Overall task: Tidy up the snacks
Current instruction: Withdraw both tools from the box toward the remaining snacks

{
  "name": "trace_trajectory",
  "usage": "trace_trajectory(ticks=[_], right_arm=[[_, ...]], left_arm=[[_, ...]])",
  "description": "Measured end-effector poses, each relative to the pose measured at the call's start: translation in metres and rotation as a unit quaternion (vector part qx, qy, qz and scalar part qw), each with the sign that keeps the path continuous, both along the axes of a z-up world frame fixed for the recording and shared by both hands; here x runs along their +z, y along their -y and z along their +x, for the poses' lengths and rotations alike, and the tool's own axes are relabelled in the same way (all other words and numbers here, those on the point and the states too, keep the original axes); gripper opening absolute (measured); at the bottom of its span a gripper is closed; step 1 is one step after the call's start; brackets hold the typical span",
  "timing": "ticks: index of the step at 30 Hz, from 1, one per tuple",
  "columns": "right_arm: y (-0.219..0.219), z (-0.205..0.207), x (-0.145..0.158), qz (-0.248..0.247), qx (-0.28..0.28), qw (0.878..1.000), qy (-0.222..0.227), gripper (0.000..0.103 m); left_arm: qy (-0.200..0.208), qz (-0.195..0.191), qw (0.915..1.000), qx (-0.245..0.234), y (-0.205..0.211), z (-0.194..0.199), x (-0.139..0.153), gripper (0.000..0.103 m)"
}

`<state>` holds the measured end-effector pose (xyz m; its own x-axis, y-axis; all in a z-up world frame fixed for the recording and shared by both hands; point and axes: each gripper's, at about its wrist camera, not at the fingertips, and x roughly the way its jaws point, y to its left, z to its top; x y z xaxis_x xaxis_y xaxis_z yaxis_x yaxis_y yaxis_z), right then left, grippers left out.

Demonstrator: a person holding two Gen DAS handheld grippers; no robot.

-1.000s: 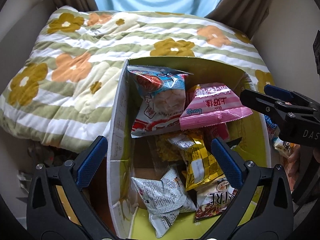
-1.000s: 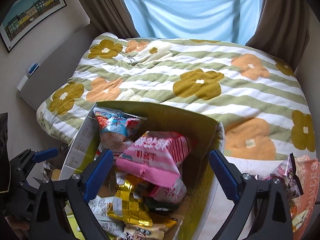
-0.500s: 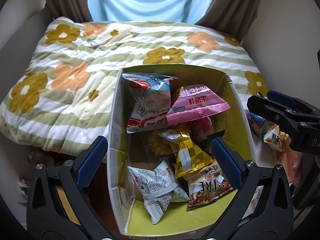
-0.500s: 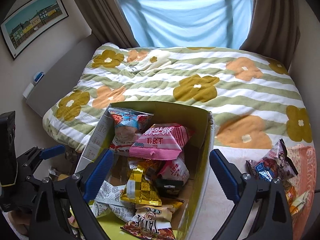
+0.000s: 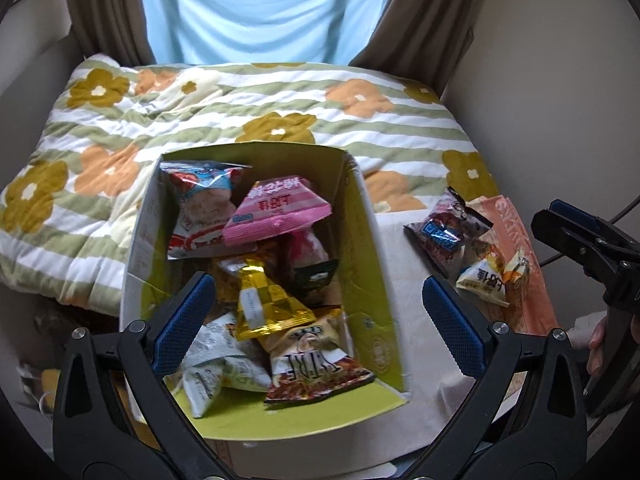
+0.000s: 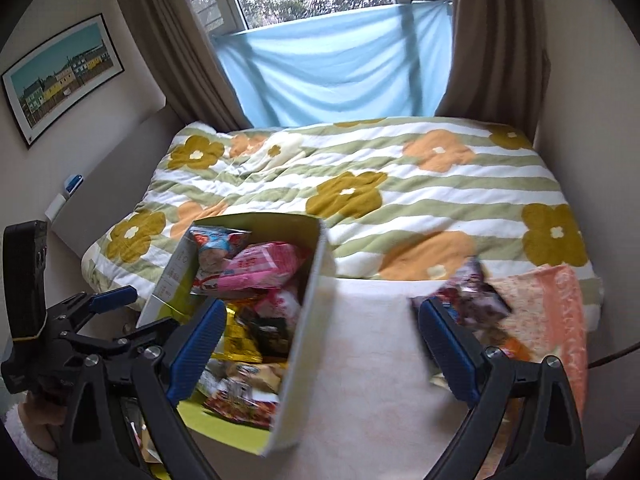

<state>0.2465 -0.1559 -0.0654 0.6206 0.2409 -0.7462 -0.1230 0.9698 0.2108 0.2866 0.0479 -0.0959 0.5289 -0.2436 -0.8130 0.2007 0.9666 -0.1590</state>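
**Desk:** At centre frame of your left wrist view, what sits between the fingers?

**Caption:** An open-topped cardboard box with a yellow-green lining (image 5: 360, 248), already packed with snack bags. A pink foil packet (image 5: 276, 212) leans against a blue-and-red pouch (image 5: 204, 208) at the far wall, likely stood on end to save room; a gold foil sachet (image 5: 268, 304) and a dark red-brown bag (image 5: 316, 372) lie nearer you.

**Desk:** And your two tools?

**Caption:** Your left gripper (image 5: 320, 316) hangs over the box with its blue pads wide apart, nothing between them. Your right gripper (image 6: 320, 344) is likewise spread and empty, aimed at the pale cloth (image 6: 372, 360) lower centre in its view, beside the box wall.

**Desk:** Where is the work still waiting?

**Caption:** Right of the box, on a peach patterned cloth (image 5: 524, 280): a dark purple packet with a blue label (image 5: 444, 232) and a small white-and-orange sachet (image 5: 484, 280), just beside each other, loose. Your right tool appears placed to take these, being the nearer one; that is my reading.

**Desk:** Backdrop?

**Caption:** A striped quilt with mustard and orange flowers (image 6: 360, 192) fills the upper half, under a blue sheet across the window (image 6: 340, 68).
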Motion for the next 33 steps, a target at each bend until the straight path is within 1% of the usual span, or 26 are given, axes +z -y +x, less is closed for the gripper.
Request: trace_trajectory(ticks=[3,6,8,10,12,14,16,18,20,22,23,25,27,30,31,33], right_arm=[[0.041,-0.017,0.006,-0.011,0.005,1.000,0.010,0.096],[0.086,-0.034,0.007,-0.039,0.003,0.999,0.015,0.096],[0.112,-0.043,0.005,-0.050,0.004,0.999,0.014,0.096],[0.137,-0.051,-0.001,-0.050,0.008,0.999,0.009,0.096],[0.158,-0.056,-0.012,-0.047,0.017,0.999,-0.007,0.096],[0.176,-0.060,-0.023,-0.046,0.026,0.998,-0.022,0.096],[0.187,-0.063,-0.030,-0.050,0.033,0.998,-0.026,0.096],[0.196,-0.065,-0.039,-0.051,0.043,0.997,-0.033,0.096],[0.205,-0.066,-0.050,-0.048,0.051,0.997,-0.046,0.096],[0.211,-0.064,-0.063,-0.045,0.056,0.996,-0.061,0.096],[0.214,-0.064,-0.069,-0.045,0.057,0.995,-0.066,0.096],[0.217,-0.062,-0.081,-0.046,0.058,0.994,-0.077,0.096],[0.222,-0.060,-0.093,-0.043,0.058,0.993,-0.088,0.096],[0.226,-0.056,-0.110,-0.049,0.059,0.992,-0.103,0.096],[0.227,-0.055,-0.116,-0.051,0.059,0.991,-0.109,0.096],[0.227,-0.054,-0.125,-0.051,0.062,0.990,-0.118,0.096]], left_arm=[[0.001,0.001,0.9999,0.014,0.036,-0.019,0.002,0.103],[-0.005,-0.007,0.9995,0.030,0.073,-0.039,-0.002,0.103],[-0.010,-0.011,0.9993,0.034,0.097,-0.052,-0.010,0.103],[-0.019,-0.007,0.9990,0.039,0.123,-0.065,-0.021,0.103],[-0.033,0.000,0.9988,0.035,0.146,-0.078,-0.033,0.103],[-0.043,0.008,0.9987,0.025,0.165,-0.089,-0.045,0.103],[-0.057,0.023,0.9980,0.011,0.181,-0.100,-0.057,0.103],[-0.073,0.044,0.9962,-0.017,0.198,-0.109,-0.072,0.103],[-0.090,0.070,0.9921,-0.053,0.211,-0.114,-0.086,0.103],[-0.106,0.097,0.9847,-0.098,0.223,-0.119,-0.102,0.103],[-0.117,0.112,0.9789,-0.125,0.229,-0.122,-0.111,0.103],[-0.133,0.144,0.9628,-0.186,0.242,-0.128,-0.130,0.103],[-0.150,0.166,0.9460,-0.235,0.253,-0.133,-0.147,0.103],[-0.169,0.182,0.9250,-0.287,0.264,-0.137,-0.169,0.103],[-0.175,0.191,0.9168,-0.304,0.268,-0.139,-0.178,0.103],[-0.180,0.208,0.9063,-0.321,0.273,-0.143,-0.192,0.103]])
